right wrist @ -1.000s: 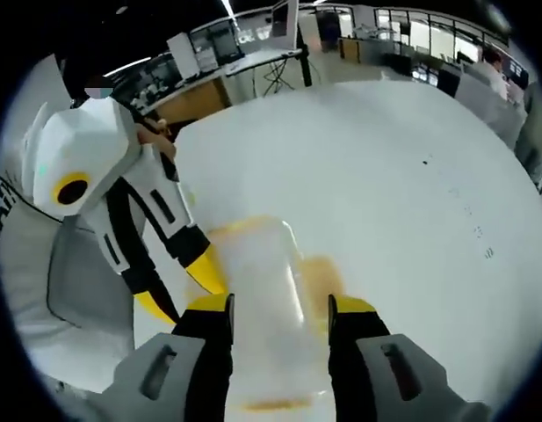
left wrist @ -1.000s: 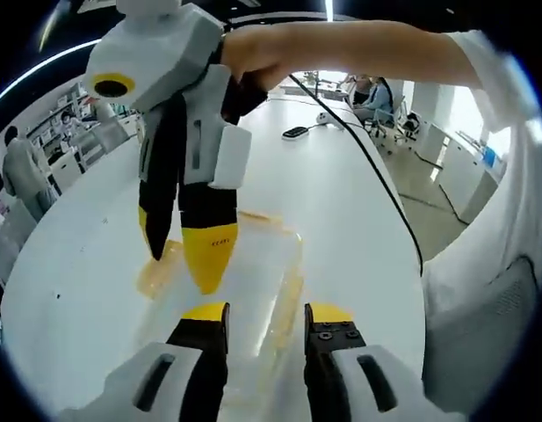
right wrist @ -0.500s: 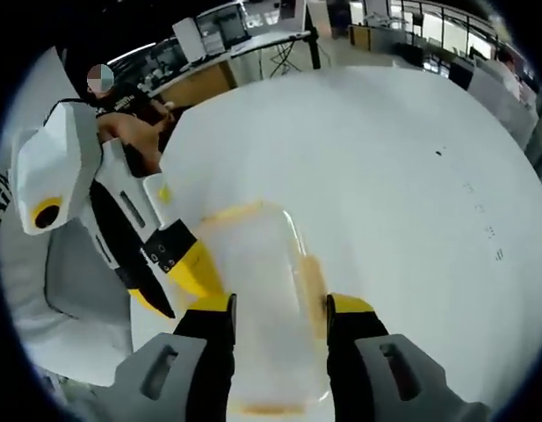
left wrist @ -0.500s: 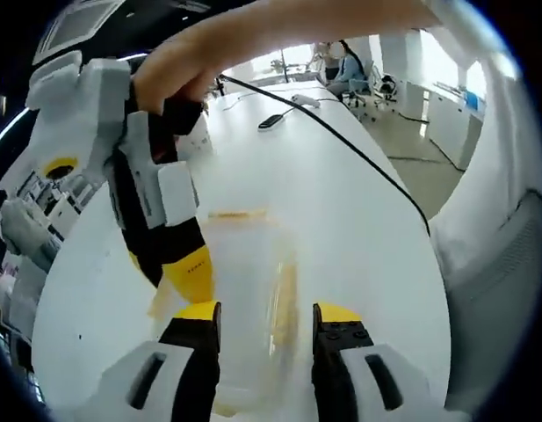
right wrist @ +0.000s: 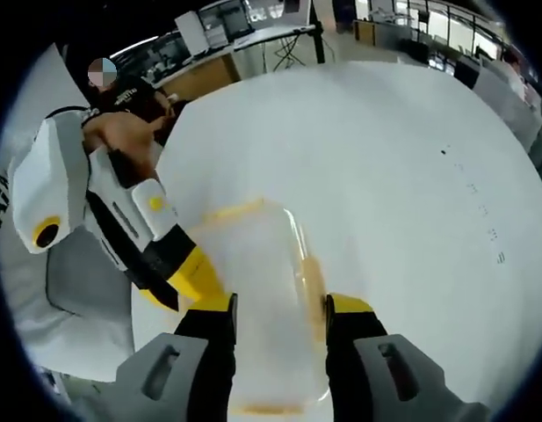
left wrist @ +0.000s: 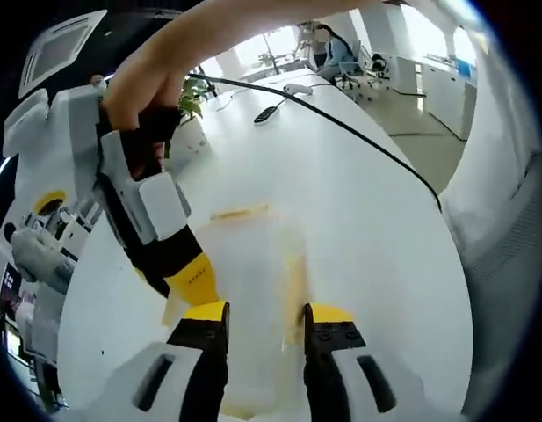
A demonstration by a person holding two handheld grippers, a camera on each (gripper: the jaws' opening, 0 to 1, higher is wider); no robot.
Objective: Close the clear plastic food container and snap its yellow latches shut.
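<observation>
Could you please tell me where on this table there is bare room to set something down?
The white table is bare beyond the container, out to its far edge. It is crowded around the container, where the left claw and right claw meet.

A clear plastic container (left wrist: 253,290) (right wrist: 257,290) is seen lying flat on the white table, its lid laid on top. Yellow latches (left wrist: 238,212) (right wrist: 313,283) are seen along its edges: one at an end, another down a long side, their state blurred.
</observation>
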